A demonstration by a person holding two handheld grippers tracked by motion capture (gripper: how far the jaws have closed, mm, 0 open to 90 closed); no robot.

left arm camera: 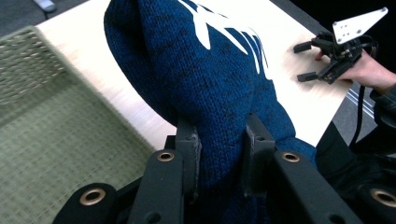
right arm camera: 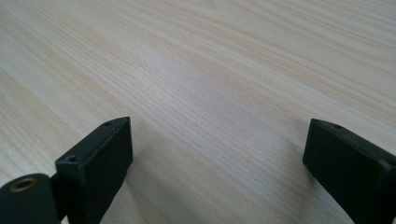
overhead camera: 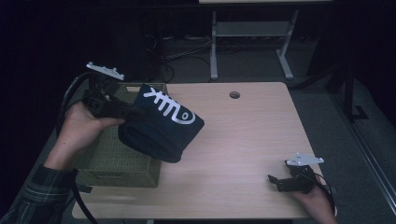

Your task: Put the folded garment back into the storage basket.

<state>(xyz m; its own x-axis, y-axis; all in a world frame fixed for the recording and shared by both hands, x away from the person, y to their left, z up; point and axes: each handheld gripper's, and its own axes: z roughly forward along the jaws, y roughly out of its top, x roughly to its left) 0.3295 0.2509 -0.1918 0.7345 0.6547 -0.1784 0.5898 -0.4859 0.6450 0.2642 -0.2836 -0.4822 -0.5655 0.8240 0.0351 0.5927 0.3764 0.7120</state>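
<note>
A dark blue knitted garment (overhead camera: 161,128) with a white printed design hangs in the air over the right edge of a green woven basket (overhead camera: 112,161). My left gripper (overhead camera: 135,112) is shut on it; in the left gripper view both pads press into the blue knit (left arm camera: 219,93). The left gripper (left arm camera: 219,154) is held up by a hand in a plaid sleeve. My right gripper (overhead camera: 276,183) rests at the table's near right corner, jaws wide open. In the right gripper view nothing lies between the jaws of the right gripper (right arm camera: 217,154), only bare wood.
The light wooden table (overhead camera: 243,135) has a round cable hole (overhead camera: 234,95) near its far edge. The basket interior (left arm camera: 51,135) holds nothing I can see. Beyond the table stand a white desk frame (overhead camera: 252,42) and cables on a dark floor.
</note>
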